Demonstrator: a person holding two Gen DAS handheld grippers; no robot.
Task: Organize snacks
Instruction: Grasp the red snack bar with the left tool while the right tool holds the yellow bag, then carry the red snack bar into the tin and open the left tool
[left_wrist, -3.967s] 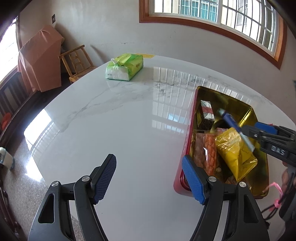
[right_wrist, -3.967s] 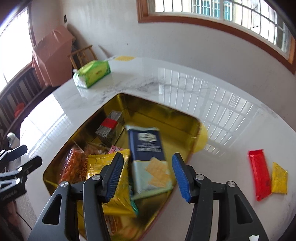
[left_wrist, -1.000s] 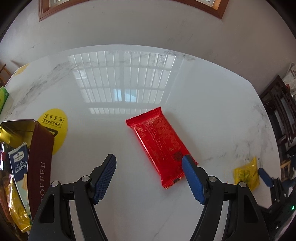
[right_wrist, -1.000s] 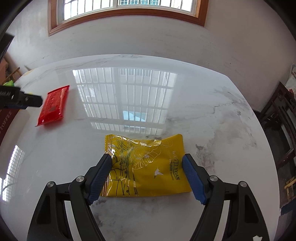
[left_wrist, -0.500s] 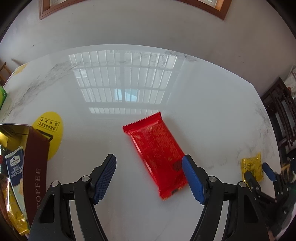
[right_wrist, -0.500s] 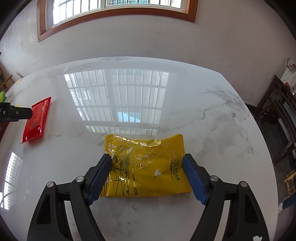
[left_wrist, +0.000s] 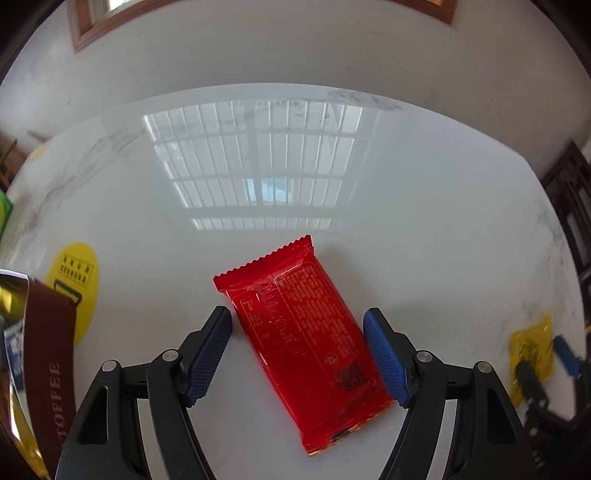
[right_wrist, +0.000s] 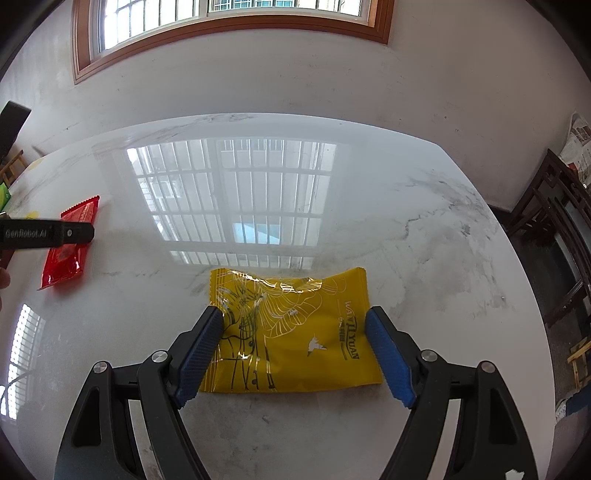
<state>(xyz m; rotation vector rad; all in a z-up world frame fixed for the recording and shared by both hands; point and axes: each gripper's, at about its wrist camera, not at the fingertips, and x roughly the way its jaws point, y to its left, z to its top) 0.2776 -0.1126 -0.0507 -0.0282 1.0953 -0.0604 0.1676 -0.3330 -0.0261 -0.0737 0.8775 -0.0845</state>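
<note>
Straddling the red snack packet (left_wrist: 303, 343), the left claw (left_wrist: 297, 354) stands released, its blue pads on either side of the wrapper, apparently just clear of it. The right claw (right_wrist: 293, 354) is likewise spread wide around the yellow snack packet (right_wrist: 291, 332), whose left edge seems to touch one pad (right_wrist: 197, 352). Both packets lie flat on the glossy white marble surface (right_wrist: 424, 229), well apart from each other. At the left wrist view's left edge stands a maroon tin (left_wrist: 48, 373) lettered "TOFFEE", beside a yellow round sticker (left_wrist: 75, 280). Window bars reflect in the surface; a wood-framed window (right_wrist: 229, 22) sits in the white wall beyond, dark wooden furniture (right_wrist: 561, 236) at the right.
</note>
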